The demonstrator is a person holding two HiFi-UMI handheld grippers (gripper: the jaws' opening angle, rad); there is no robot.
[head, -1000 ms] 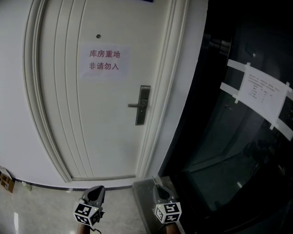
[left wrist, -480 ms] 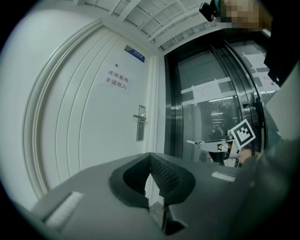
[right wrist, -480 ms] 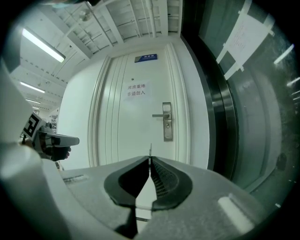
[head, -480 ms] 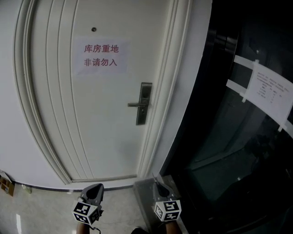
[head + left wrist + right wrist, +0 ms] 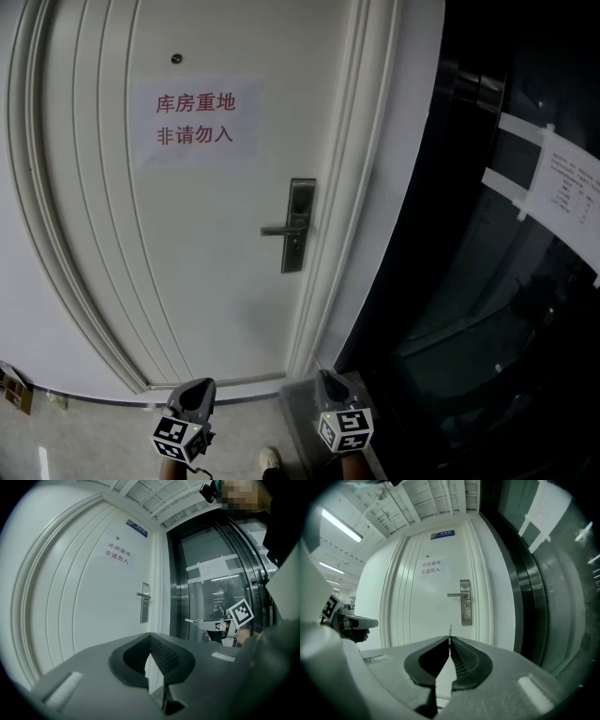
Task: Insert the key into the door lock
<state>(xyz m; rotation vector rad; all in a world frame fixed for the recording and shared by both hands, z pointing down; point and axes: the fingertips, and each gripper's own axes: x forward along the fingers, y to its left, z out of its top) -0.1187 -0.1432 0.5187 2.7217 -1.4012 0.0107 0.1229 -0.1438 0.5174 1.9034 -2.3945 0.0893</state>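
A white door (image 5: 187, 234) carries a metal lock plate (image 5: 297, 225) with a lever handle (image 5: 277, 230). In the head view both grippers sit low in the picture, pointing at the door and well short of it. My right gripper (image 5: 326, 377) is shut on a thin key (image 5: 450, 631), whose tip pokes out past the jaws below the lock plate (image 5: 465, 603). My left gripper (image 5: 199, 386) is shut with nothing in it (image 5: 150, 635). In the left gripper view the lock plate (image 5: 145, 603) lies ahead, with the right gripper (image 5: 200, 621) off to its right.
A paper sign (image 5: 194, 120) with red characters hangs on the door. A dark glass wall (image 5: 487, 281) with a taped paper (image 5: 562, 183) runs along the right. A small box (image 5: 14, 389) lies on the floor at the left, and a shoe (image 5: 270, 459) shows at the bottom edge.
The door and lock plate have grown larger in the head view as both grippers moved toward the door together. Both stay shut.
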